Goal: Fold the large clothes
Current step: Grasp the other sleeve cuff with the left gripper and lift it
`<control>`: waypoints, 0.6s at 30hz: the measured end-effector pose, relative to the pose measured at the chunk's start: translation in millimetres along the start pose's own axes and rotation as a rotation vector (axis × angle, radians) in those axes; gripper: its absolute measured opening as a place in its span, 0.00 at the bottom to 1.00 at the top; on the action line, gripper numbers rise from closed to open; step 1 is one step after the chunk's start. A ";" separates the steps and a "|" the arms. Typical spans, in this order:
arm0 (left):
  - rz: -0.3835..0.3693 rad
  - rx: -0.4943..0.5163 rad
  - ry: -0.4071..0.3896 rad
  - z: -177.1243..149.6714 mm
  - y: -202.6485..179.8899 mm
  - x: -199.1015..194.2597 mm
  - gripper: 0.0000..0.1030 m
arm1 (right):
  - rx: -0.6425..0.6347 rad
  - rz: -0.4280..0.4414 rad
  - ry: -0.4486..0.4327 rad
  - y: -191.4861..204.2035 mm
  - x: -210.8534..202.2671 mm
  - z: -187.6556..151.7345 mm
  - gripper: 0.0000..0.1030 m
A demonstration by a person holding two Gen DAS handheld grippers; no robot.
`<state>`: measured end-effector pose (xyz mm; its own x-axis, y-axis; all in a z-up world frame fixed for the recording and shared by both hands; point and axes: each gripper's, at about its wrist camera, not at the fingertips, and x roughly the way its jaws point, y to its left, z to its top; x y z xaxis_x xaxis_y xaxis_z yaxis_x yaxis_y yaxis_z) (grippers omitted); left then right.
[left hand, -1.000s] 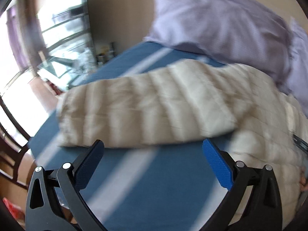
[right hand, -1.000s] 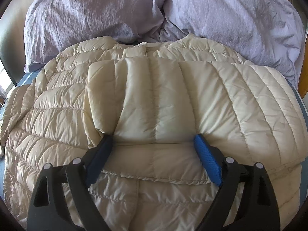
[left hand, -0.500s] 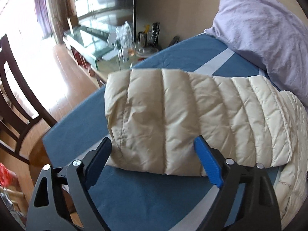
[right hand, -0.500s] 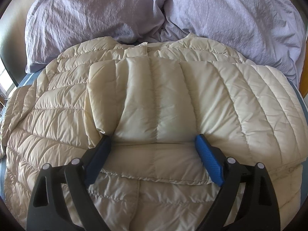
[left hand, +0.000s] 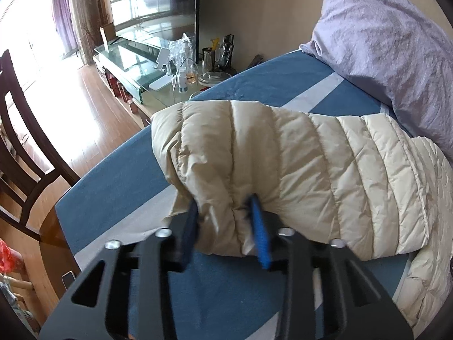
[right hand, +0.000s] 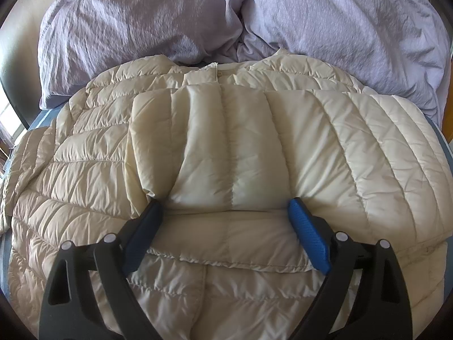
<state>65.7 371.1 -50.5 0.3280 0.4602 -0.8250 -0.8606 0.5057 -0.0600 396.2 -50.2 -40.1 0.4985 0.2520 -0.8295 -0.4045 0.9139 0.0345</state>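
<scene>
1. Blue bed cover (left hand: 119,187) with a pale stripe, lilac pillows (right hand: 141,28) at the head, glass side table off the edge.
2. Cream puffer jacket (right hand: 226,153) lies spread over the bed, one sleeve (left hand: 283,153) stretched sideways.
3. Left hand-held gripper (left hand: 226,221) has just been closing, now pinching that sleeve's cuff end.
4. Right hand-held gripper (right hand: 226,215) sits wide apart, straddling the folded-over other sleeve, pads not squeezing.

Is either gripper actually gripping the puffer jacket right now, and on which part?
The left gripper, jaws just closing, pinches the sleeve of the cream jacket near its cuff end. The right gripper stands open astride the folded sleeve, gripping nothing.
</scene>
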 end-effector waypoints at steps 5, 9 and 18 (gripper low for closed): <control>-0.005 0.012 0.003 3.9 -9.4 -3.6 0.07 | 0.006 0.010 -0.002 -0.1 -0.3 -0.1 0.89; -0.031 0.026 -0.023 11.8 -22.3 -18.8 0.05 | 0.015 0.021 -0.005 -1.3 -0.6 -0.2 0.89; -0.234 0.102 -0.108 30.2 -92.7 -86.0 0.05 | 0.009 0.019 -0.003 -0.9 -0.9 0.5 0.90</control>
<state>129.0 306.7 43.0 0.5575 0.3949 -0.7302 -0.7150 0.6754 -0.1806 396.6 -51.1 -39.1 0.4930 0.2702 -0.8270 -0.4067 0.9119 0.0555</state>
